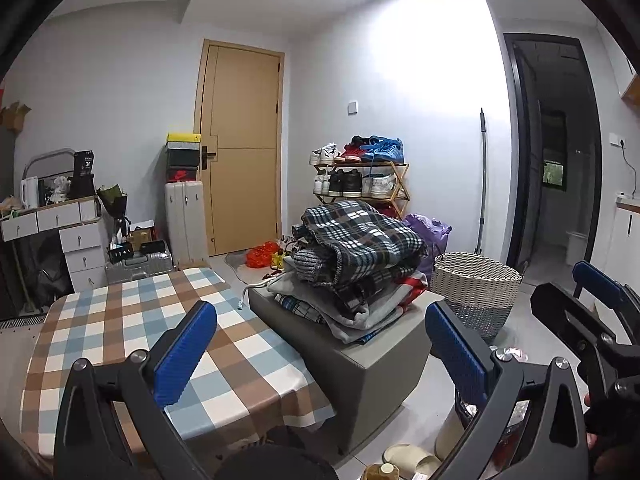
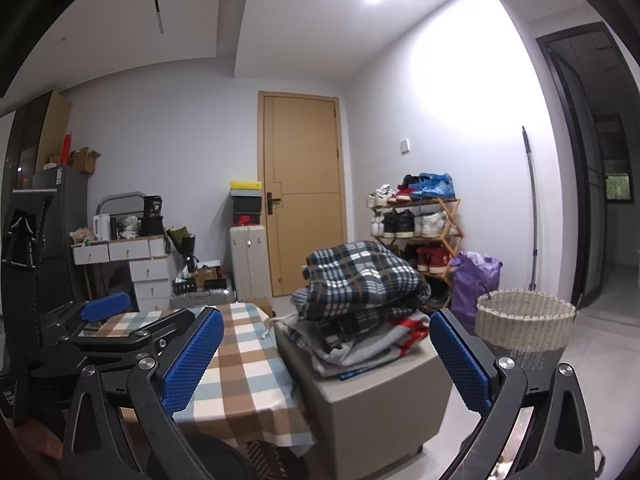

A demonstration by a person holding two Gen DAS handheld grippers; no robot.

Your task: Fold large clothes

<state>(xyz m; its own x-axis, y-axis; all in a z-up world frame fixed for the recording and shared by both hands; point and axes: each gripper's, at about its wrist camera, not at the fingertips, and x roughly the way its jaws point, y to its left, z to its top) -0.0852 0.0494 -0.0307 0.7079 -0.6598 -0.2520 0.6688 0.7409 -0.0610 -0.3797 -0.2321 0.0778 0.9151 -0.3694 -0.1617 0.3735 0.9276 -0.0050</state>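
Note:
A pile of clothes topped by a dark plaid garment (image 1: 360, 240) lies on a grey ottoman (image 1: 372, 368); it also shows in the right wrist view (image 2: 360, 276). My left gripper (image 1: 320, 348) is open and empty, held in the air short of the pile, over the edge of the checked table (image 1: 132, 320). My right gripper (image 2: 326, 356) is open and empty, also short of the pile. The right gripper shows at the right edge of the left wrist view (image 1: 592, 304); the left gripper shows at the left of the right wrist view (image 2: 108, 312).
A woven laundry basket (image 1: 476, 284) stands on the floor right of the ottoman, with a purple bag (image 1: 432, 232) and a shoe rack (image 1: 360, 176) behind. Drawers (image 1: 80, 240), suitcases (image 1: 186, 220) and a door (image 1: 244, 148) line the far wall. Slippers (image 1: 408, 460) lie on the floor.

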